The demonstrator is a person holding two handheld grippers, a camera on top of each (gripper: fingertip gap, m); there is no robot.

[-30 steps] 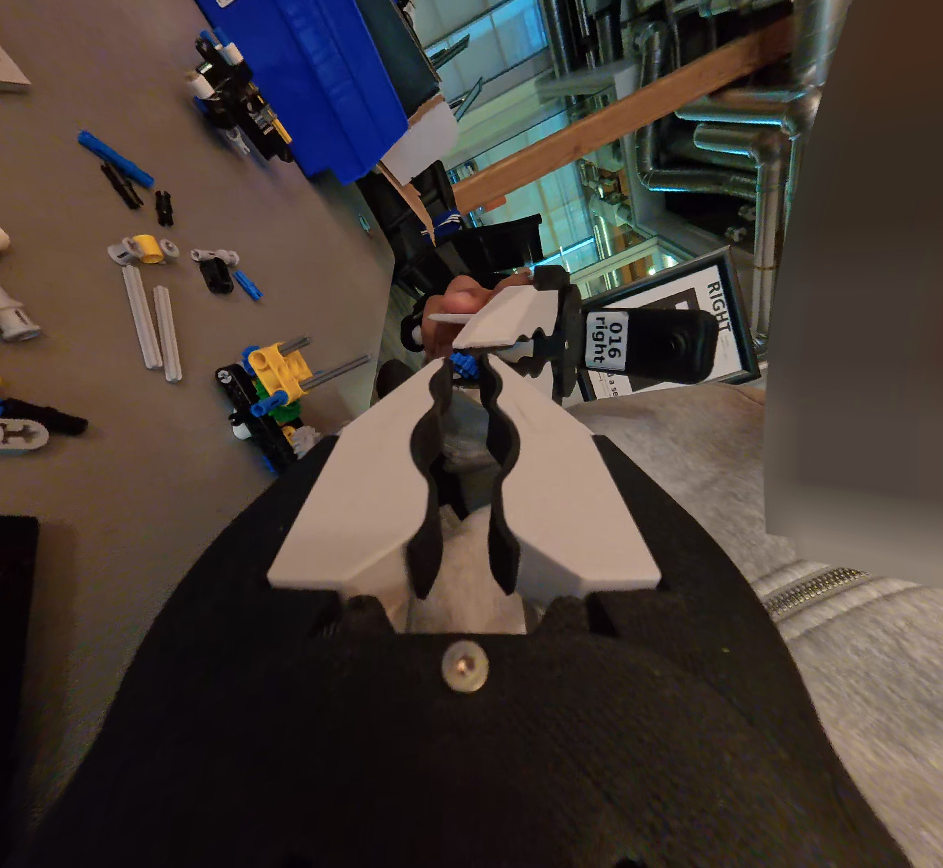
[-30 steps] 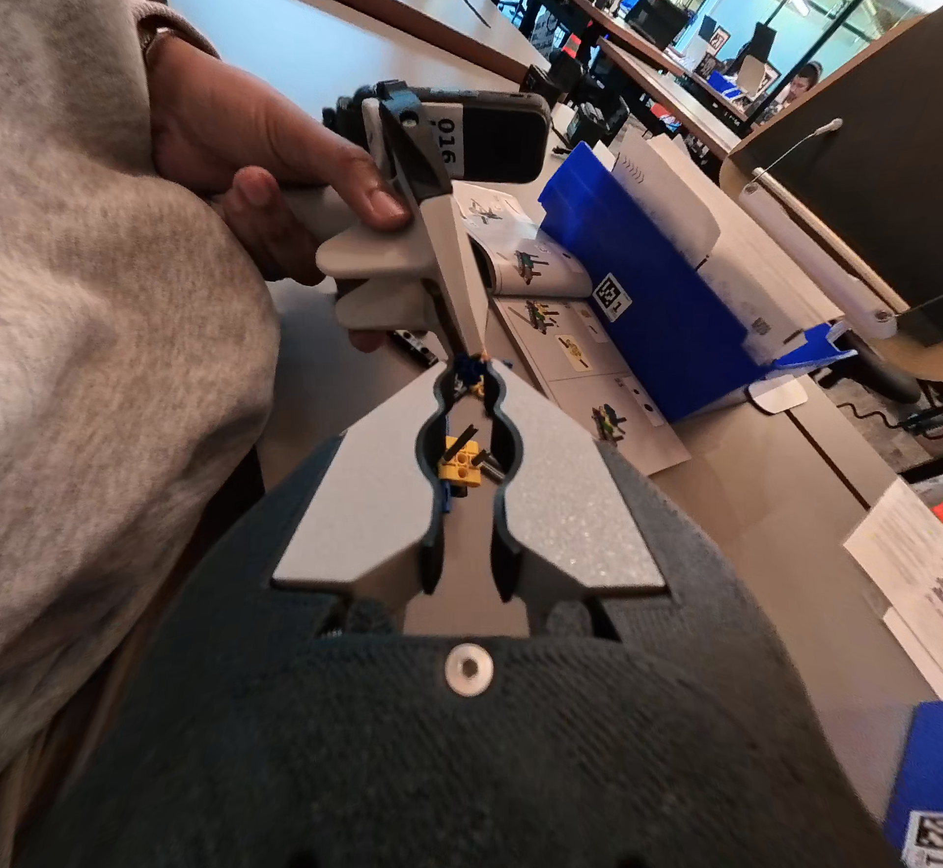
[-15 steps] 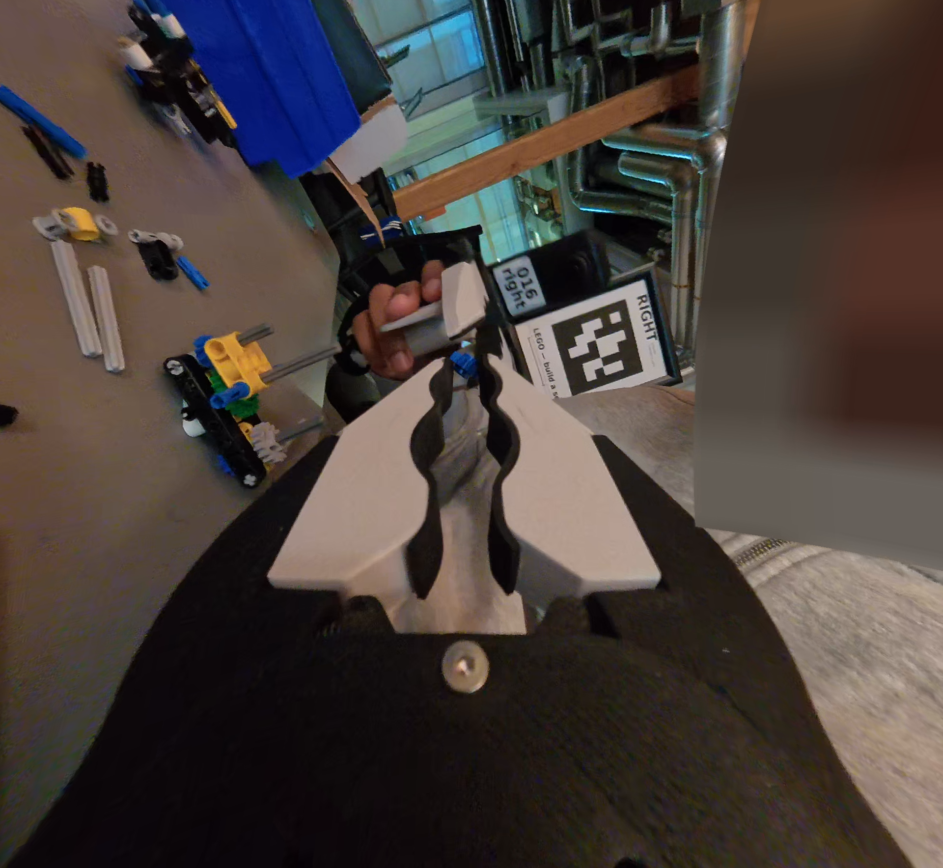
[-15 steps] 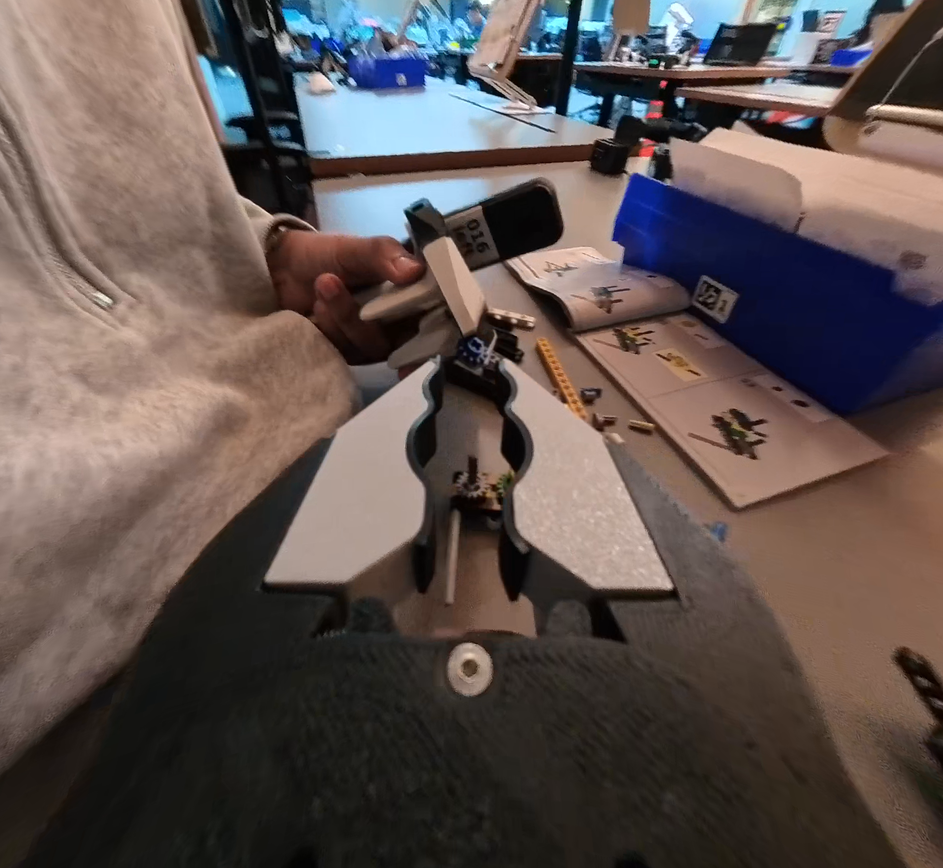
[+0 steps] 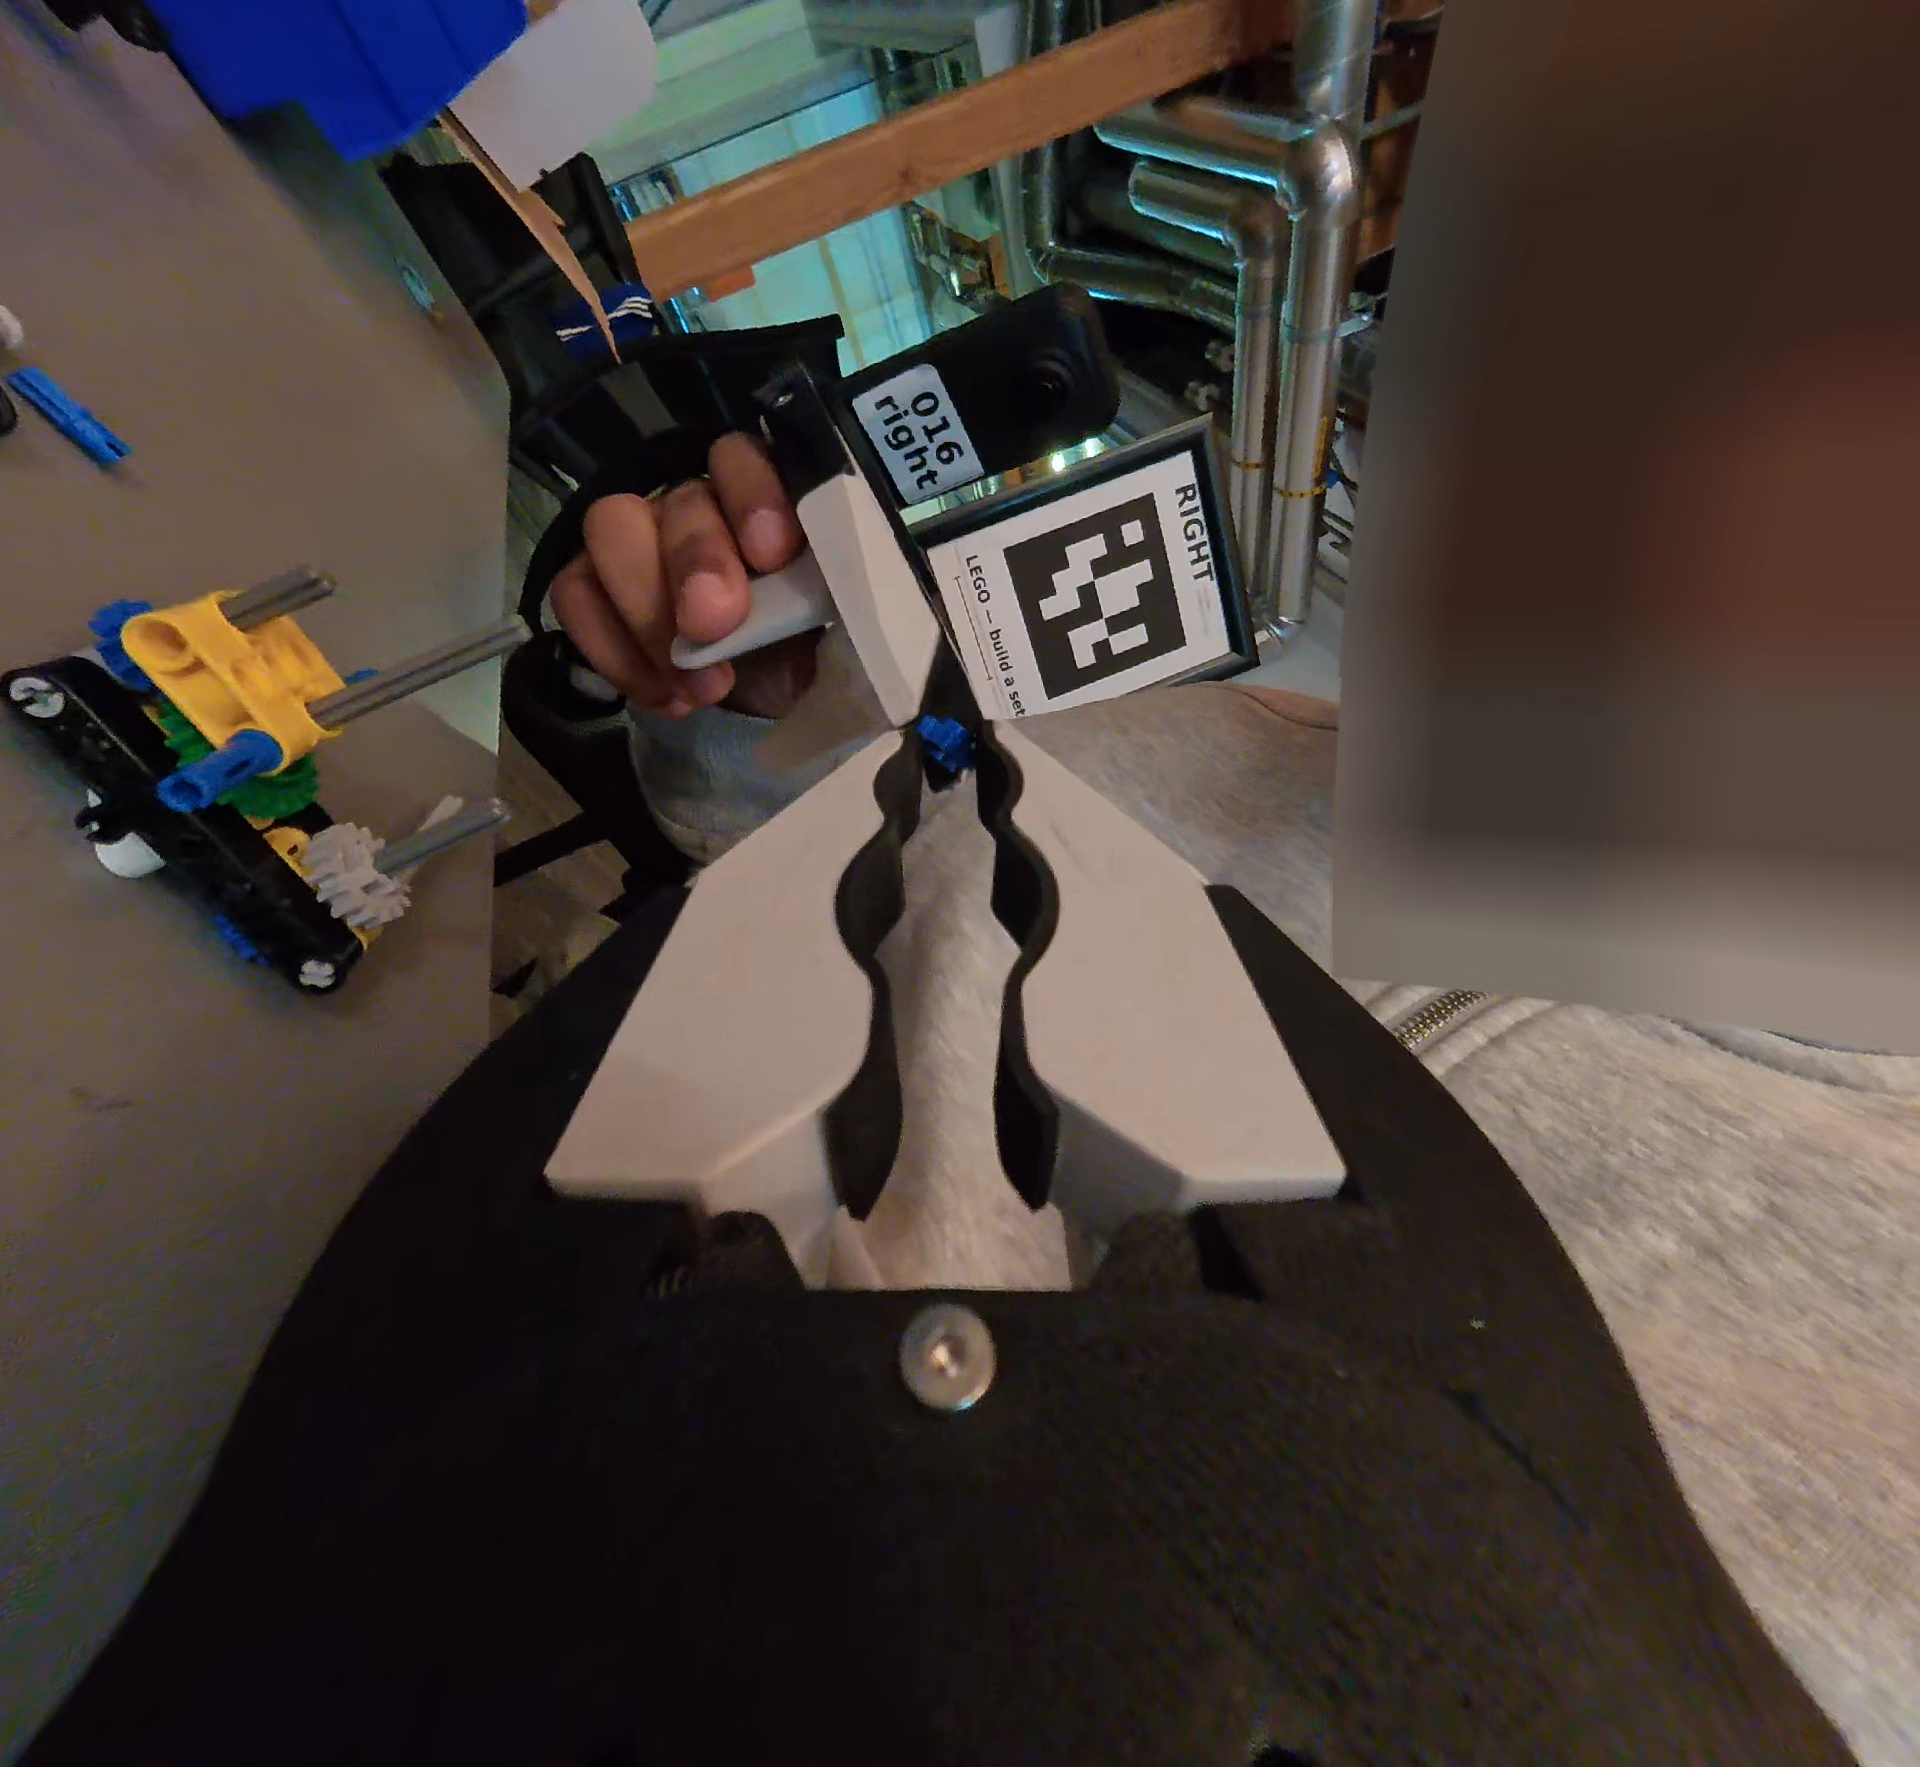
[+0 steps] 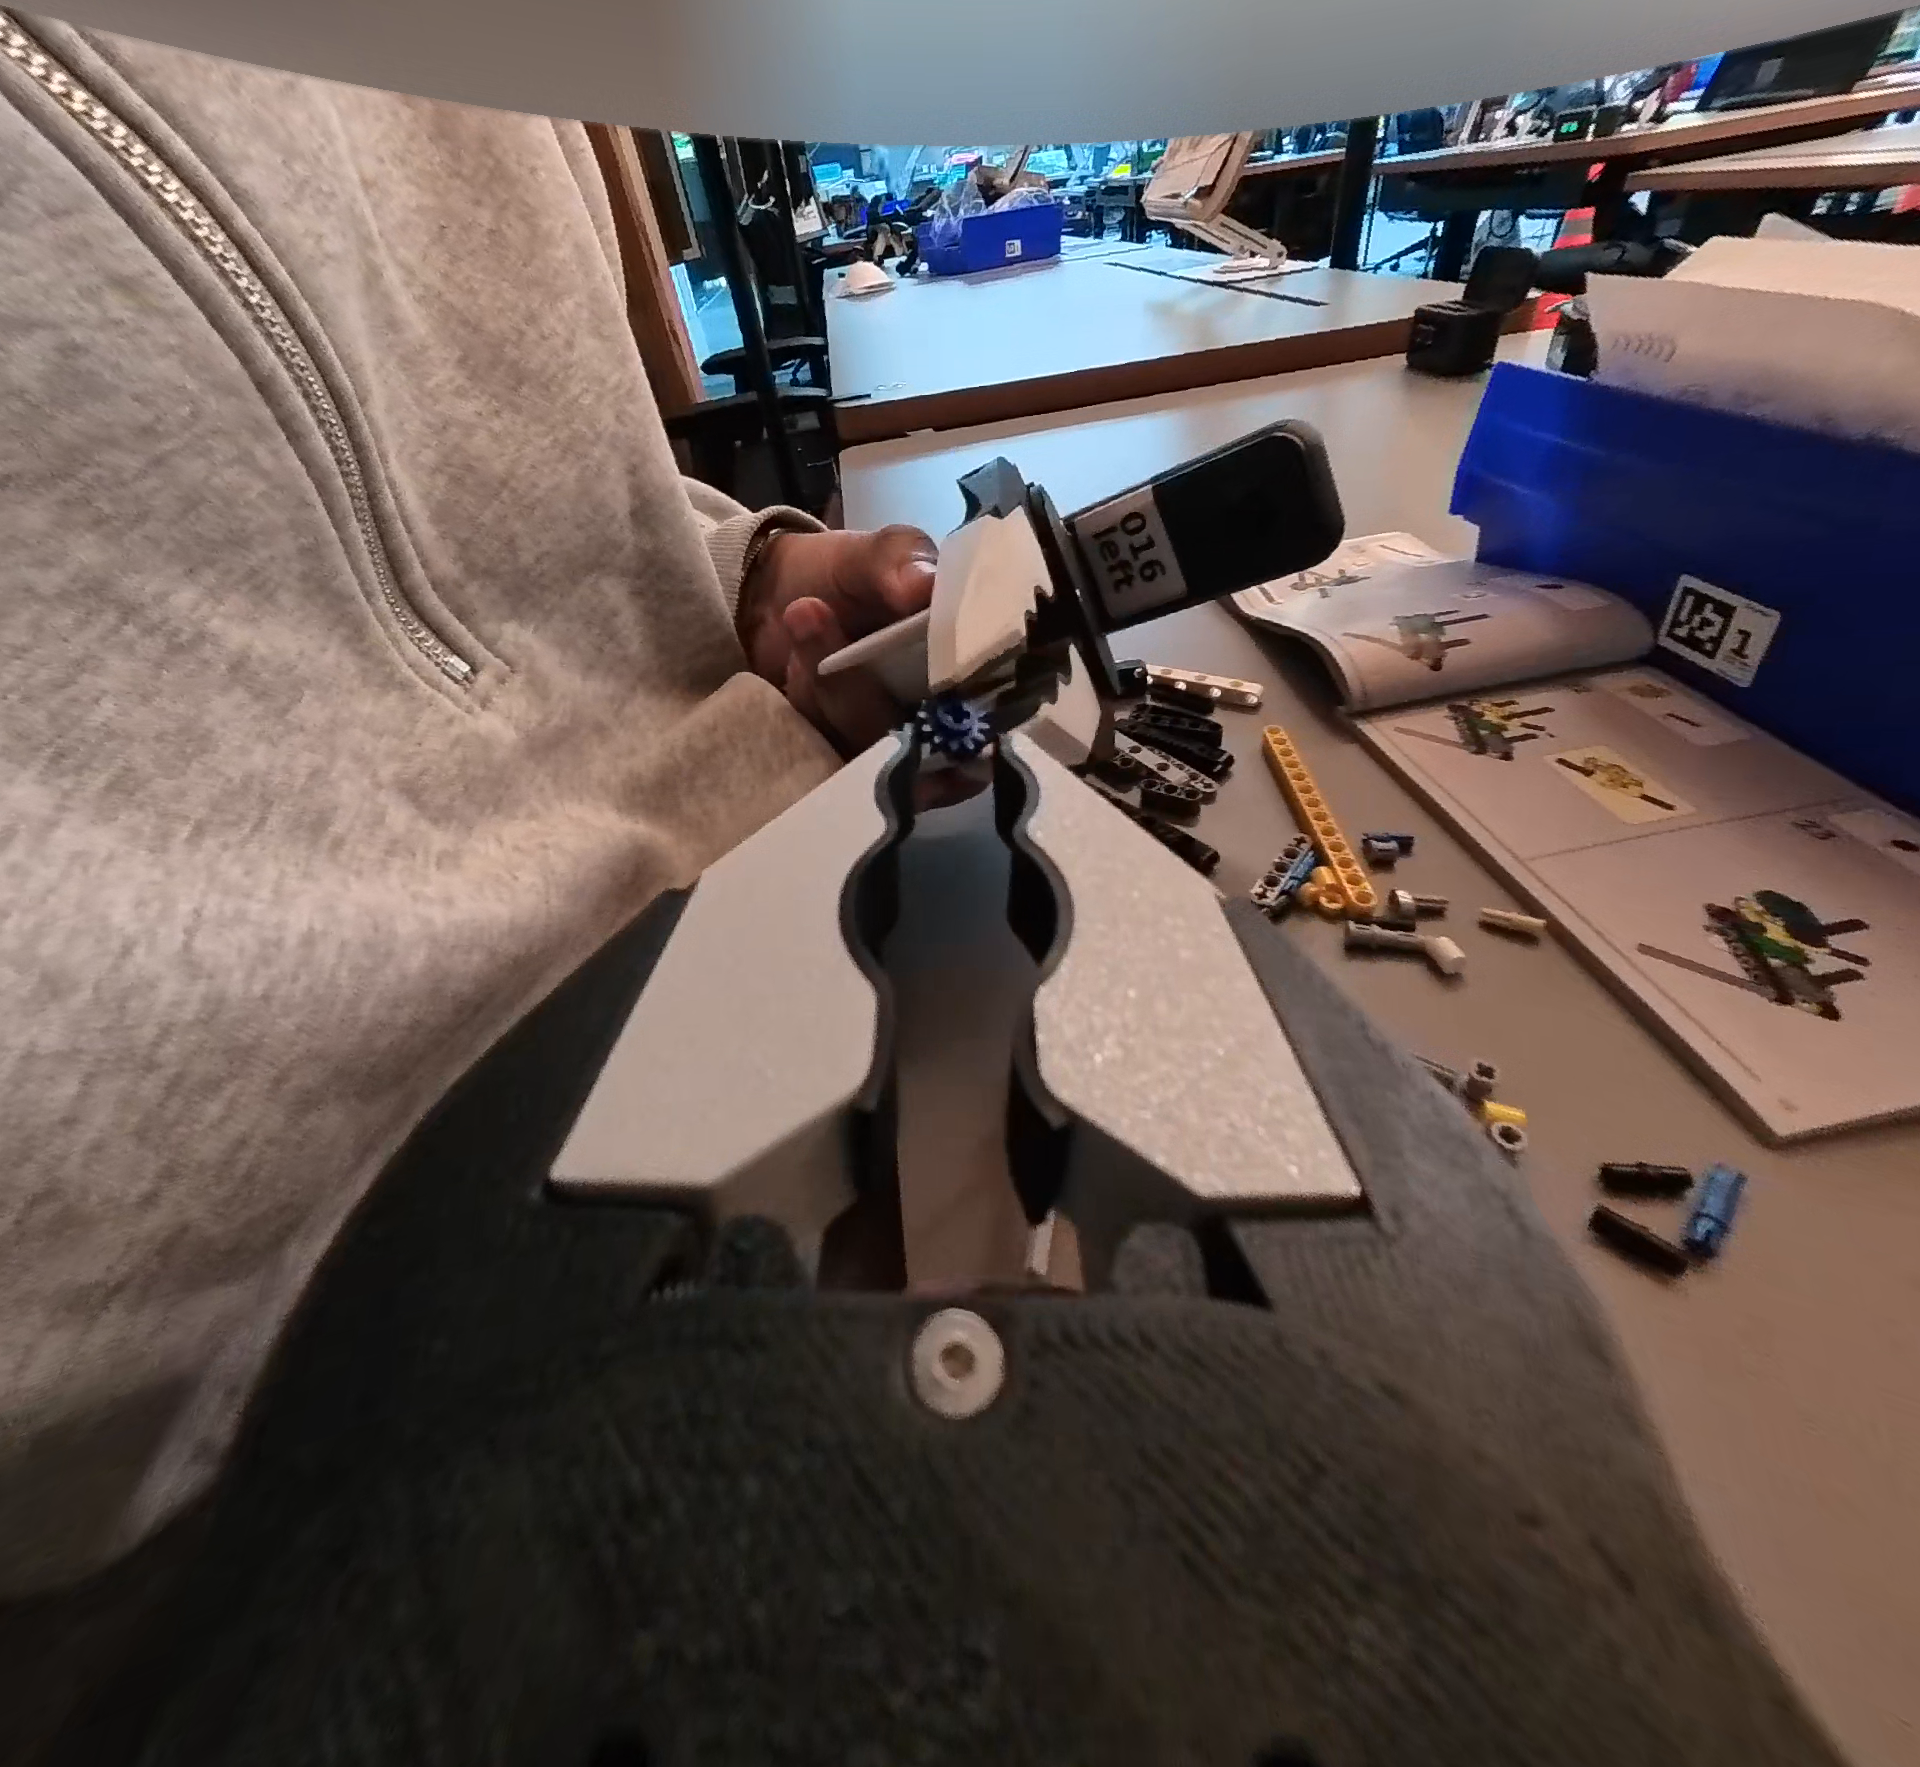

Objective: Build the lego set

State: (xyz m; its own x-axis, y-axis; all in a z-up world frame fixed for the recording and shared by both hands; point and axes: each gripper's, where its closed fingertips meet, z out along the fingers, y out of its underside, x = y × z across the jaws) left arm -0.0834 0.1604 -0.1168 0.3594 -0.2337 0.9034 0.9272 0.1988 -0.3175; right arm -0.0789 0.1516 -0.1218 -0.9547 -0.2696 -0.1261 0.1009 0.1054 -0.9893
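A small blue gear (image 5: 943,743) is pinched where my two grippers meet tip to tip, in the air in front of the person's grey hoodie, off the table's edge. My left gripper (image 5: 943,756) is shut on it. My right gripper (image 6: 951,743) is shut on the same gear (image 6: 948,725) from the opposite side. The right gripper also shows in the left wrist view (image 5: 914,678), and the left gripper in the right wrist view (image 6: 997,678). A partly built model (image 5: 208,761) of black beam, yellow block, green and white gears and grey axles lies on the table (image 5: 260,1146) near its edge.
A blue bin (image 6: 1683,554) stands at the back, with an open instruction booklet (image 6: 1455,616) and sheets (image 6: 1714,886) in front. Loose parts lie nearby: black beams (image 6: 1164,751), a yellow beam (image 6: 1314,813), a blue pin (image 5: 68,413). The person's hoodie (image 6: 312,678) is close by. My left and right fingertips are right by each other.
Both grippers have swung together, tips still joined on the blue gear. The right gripper has tilted up to a level view of the table, and the model no longer shows between its fingers.
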